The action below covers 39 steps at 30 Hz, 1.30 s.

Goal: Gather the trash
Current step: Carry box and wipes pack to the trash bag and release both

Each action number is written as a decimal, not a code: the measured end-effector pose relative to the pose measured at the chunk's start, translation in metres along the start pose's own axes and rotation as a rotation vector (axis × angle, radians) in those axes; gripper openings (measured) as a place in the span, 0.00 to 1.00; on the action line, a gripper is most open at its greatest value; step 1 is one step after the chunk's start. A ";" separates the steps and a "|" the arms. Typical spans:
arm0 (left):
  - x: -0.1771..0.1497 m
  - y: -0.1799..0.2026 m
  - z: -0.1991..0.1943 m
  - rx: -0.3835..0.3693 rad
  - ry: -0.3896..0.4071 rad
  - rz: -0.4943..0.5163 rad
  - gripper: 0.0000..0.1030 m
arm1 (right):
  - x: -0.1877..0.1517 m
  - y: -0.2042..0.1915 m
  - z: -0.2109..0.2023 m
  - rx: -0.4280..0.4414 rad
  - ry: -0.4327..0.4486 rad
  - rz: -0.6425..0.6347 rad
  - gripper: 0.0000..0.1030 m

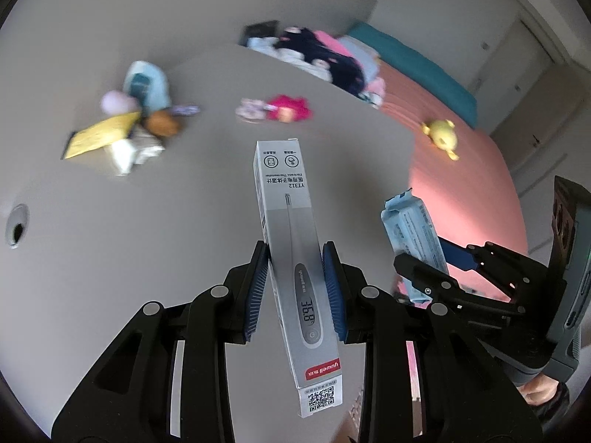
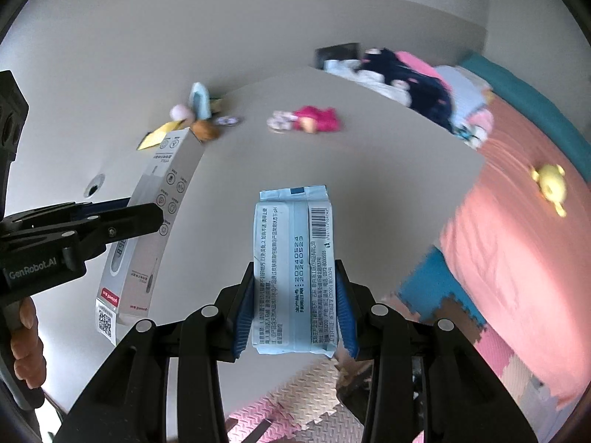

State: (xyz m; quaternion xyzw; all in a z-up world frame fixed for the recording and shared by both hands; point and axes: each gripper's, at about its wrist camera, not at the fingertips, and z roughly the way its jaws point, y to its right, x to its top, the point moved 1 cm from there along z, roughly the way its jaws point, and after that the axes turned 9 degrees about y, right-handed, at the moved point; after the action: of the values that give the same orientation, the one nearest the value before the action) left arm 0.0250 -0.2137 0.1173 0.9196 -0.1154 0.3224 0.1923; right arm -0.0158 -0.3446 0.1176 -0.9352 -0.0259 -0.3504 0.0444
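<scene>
The left gripper (image 1: 295, 288) clamped a grey cardboard thermometer box (image 1: 295, 258); the right gripper (image 2: 295, 306) pinched a pale-blue plastic wipes packet (image 2: 291, 277). Both grips probably needed steady pressure while carried clear of the grey table (image 1: 129, 240).

Right claw (image 2: 295, 306) grips blue wipes pack (image 2: 291, 277)

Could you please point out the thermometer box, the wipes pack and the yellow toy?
thermometer box (image 1: 295, 243), left wrist view, its printed front.
wipes pack (image 2: 291, 273), right wrist view, its printed back.
yellow toy (image 1: 441, 136), left wrist view, its body.
</scene>
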 end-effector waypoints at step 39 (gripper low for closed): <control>-0.167 0.308 0.140 -0.233 -0.297 0.396 0.94 | -0.245 0.280 -0.124 -0.406 -0.040 0.568 0.65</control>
State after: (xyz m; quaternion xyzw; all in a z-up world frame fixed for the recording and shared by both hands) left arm -0.1295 -0.5356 -0.0037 0.8880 -0.3562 0.1998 0.2113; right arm -0.2585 -0.6402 0.0313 -0.9015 0.3047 -0.3036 -0.0472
